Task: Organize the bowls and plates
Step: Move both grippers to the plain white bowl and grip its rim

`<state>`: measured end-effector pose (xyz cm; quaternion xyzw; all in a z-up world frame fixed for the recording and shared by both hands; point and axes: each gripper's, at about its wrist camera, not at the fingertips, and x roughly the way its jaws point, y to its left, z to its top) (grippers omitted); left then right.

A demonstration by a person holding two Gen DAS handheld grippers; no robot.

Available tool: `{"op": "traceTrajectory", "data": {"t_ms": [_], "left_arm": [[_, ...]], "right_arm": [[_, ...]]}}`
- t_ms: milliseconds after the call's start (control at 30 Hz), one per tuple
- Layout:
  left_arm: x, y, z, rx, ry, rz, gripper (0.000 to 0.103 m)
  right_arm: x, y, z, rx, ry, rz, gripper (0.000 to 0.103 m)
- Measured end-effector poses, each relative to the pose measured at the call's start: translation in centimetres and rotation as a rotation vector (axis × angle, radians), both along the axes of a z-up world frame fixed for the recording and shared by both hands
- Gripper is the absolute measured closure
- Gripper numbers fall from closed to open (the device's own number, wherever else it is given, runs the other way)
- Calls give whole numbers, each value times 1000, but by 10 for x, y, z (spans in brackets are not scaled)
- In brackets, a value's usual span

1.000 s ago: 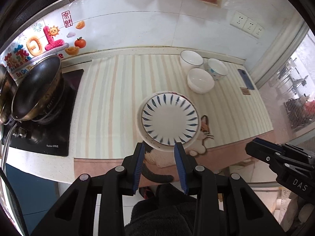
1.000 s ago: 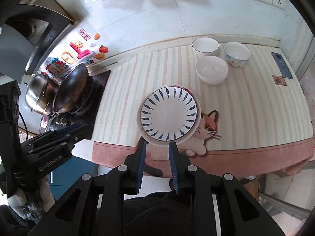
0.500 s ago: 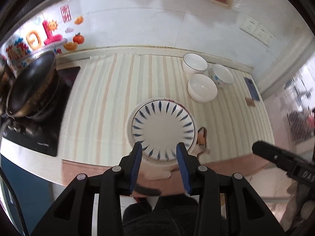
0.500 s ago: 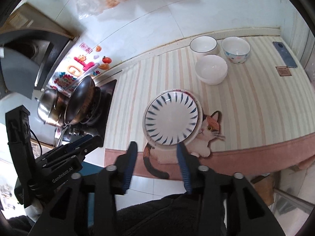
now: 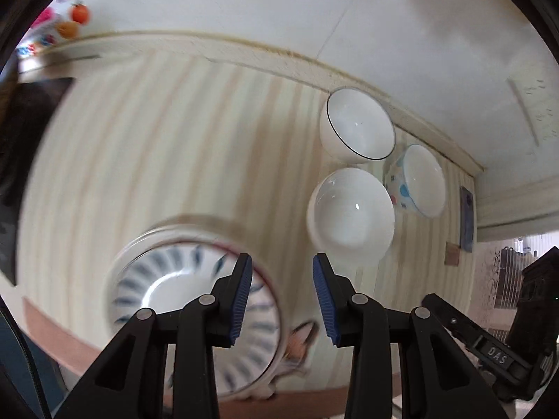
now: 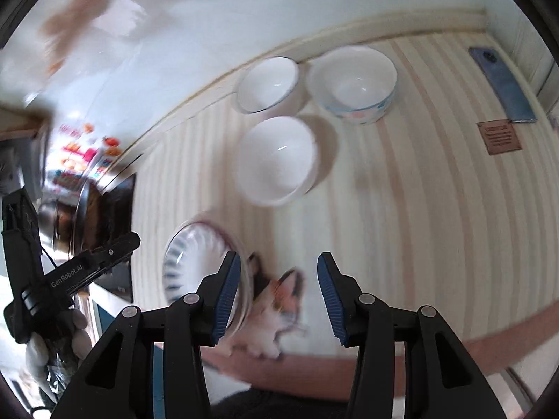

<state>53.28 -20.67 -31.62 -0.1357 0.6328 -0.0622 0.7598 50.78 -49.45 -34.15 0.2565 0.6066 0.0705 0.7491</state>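
Now the striped countertop cloth (image 5: 146,160) fills both views, pale cream with tan bands, running back to a white tiled wall (image 5: 244,7) with a raised ledge along its foot. Bright fruit stickers (image 5: 75,21) cling to the wall at far left, and a dark cooktop (image 5: 24,132) sits off that same side; everything there is smeared by motion blur. Over on the right edge lies a blue phone (image 6: 503,83) with a small brown card (image 6: 499,137) just beside it. A cat picture (image 6: 276,310) is printed on the cloth's near edge.

Three bowls cluster toward the back: a dark-rimmed white bowl (image 5: 358,129) nearest the wall, a dotted bowl (image 5: 419,181) beside it, and a plain white bowl (image 5: 351,216) in front, the three close together. Nearer the front edge sits a blue-leaf patterned plate (image 5: 188,310) stacked on a wider plate with a reddish rim.

Left gripper (image 5: 281,300) hangs released, nothing between its blue pads, its left finger overlapping the plate's right side in view. Right gripper (image 6: 279,300) is released too, its jaws having just been opening, empty, over the cat picture.
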Motion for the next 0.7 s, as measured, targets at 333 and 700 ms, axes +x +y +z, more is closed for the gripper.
{"op": "traceTrajectory", "data": {"t_ms": [333, 700], "left_arm": [[65, -49, -70, -20, 104, -93, 71], [57, -67, -54, 60, 24, -167, 78]], "right_arm": [[93, -21, -88, 64, 87, -14, 56], [101, -6, -104, -10, 79, 38, 87]]}}
